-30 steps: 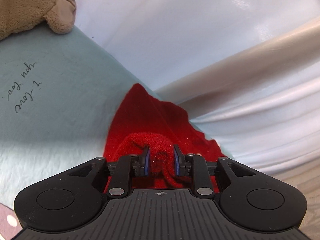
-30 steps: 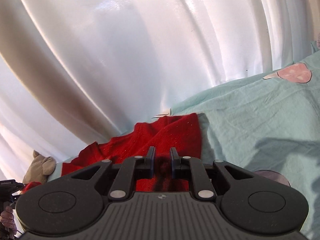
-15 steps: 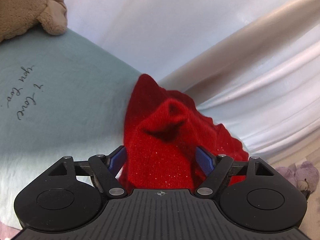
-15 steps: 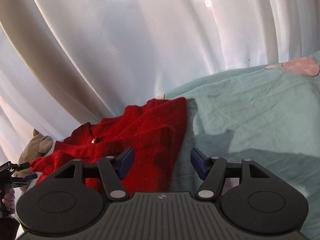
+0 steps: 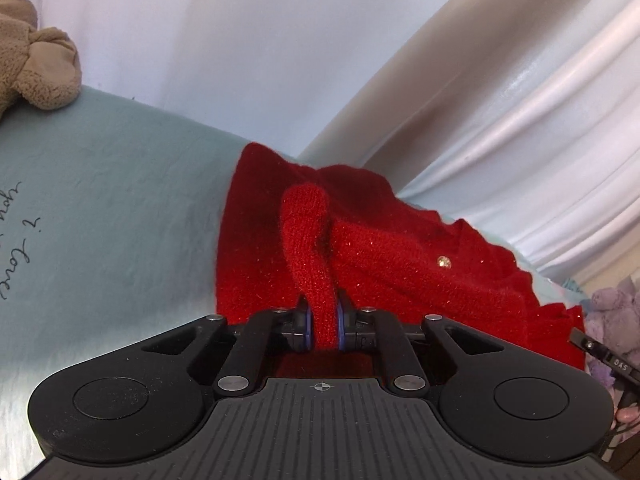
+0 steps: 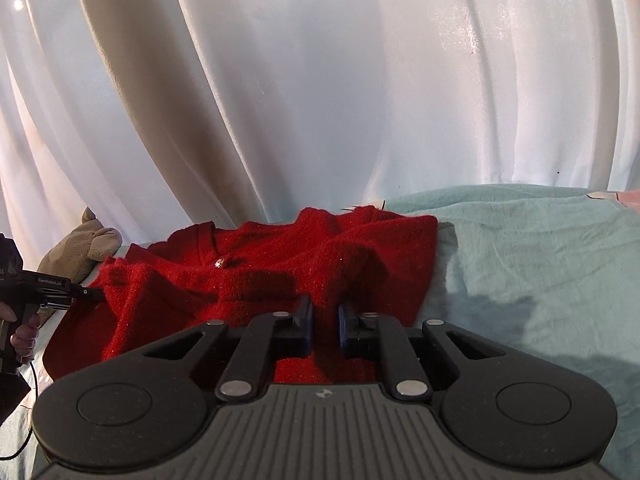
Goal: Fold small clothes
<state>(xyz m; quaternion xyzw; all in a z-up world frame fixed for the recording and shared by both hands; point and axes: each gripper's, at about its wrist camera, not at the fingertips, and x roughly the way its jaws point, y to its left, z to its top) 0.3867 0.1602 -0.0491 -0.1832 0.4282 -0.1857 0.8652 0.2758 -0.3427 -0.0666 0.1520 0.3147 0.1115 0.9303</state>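
Here the left gripper (image 5: pixel 323 322) is pinching a raised fold of the red sweater (image 5: pixel 392 256), its jaws drawn narrow with the knit squeezed between the blue pads (image 5: pixel 305 322). The fold is rising from between the jaws and curving up ahead of them into a rounded ridge. The rest of the sweater is spreading ahead and to the right of the jaws, lying on the pale green sheet (image 5: pixel 120 208), with a small shiny button (image 5: pixel 443 262) showing to the right of the ridge. Handwritten lettering (image 5: pixel 16 248) is running across the sheet well to the left of the jaws, and a tan plush toy (image 5: pixel 36 68) is sitting far ahead on the left. A purple plush toy (image 5: pixel 616 312) is lying off to the right.

The right gripper (image 6: pixel 324 326) is also clamping the sweater (image 6: pixel 256 276), its jaws narrow with red knit bunched between them. Most of the garment is lying ahead and to the left of these jaws, near the sheet's (image 6: pixel 540 264) far edge. White curtains (image 6: pixel 320 88) are hanging beyond. At the left edge of the right wrist view, the other gripper's fingers (image 6: pixel 86 293) are reaching the sweater's left side, with a hand (image 6: pixel 24 330) holding that tool.
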